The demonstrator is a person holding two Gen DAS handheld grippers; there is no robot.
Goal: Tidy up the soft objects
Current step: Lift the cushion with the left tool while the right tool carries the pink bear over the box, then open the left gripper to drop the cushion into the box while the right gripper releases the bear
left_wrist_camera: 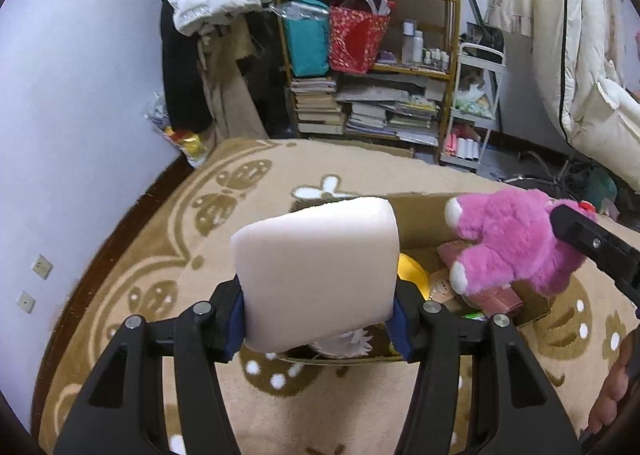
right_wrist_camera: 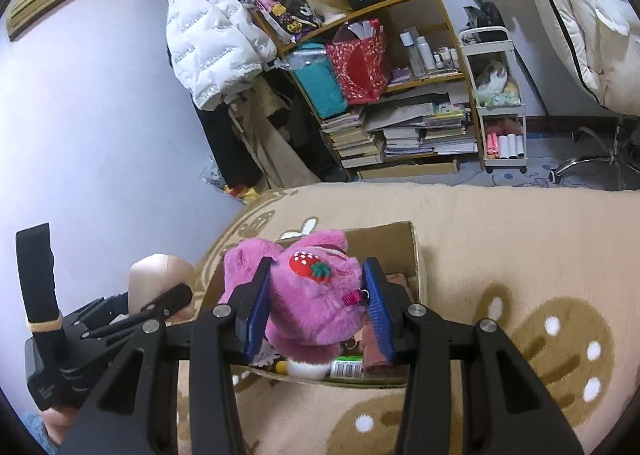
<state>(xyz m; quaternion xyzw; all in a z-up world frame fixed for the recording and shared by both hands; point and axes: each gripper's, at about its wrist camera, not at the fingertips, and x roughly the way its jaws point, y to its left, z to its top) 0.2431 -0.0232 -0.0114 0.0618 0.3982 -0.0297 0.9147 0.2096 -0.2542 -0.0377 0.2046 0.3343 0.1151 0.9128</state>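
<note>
Carpet (right_wrist_camera: 520, 239), beige with brown pattern, carries an open cardboard box (right_wrist_camera: 404, 243) at centre. Foam block (left_wrist_camera: 316, 275), white, is clamped between the blue pads of the left tongs (left_wrist_camera: 320, 319), raised above the box's 9 o'clock side. Pink plush toy (right_wrist_camera: 316, 295) is clamped in the right tongs (right_wrist_camera: 318, 311), above the box's 3 o'clock side. Smaller items lie inside the box.

right claw (right_wrist_camera: 318, 309) clamping pink plush toy (right_wrist_camera: 316, 295), above cardboard box (right_wrist_camera: 416, 255)
</note>
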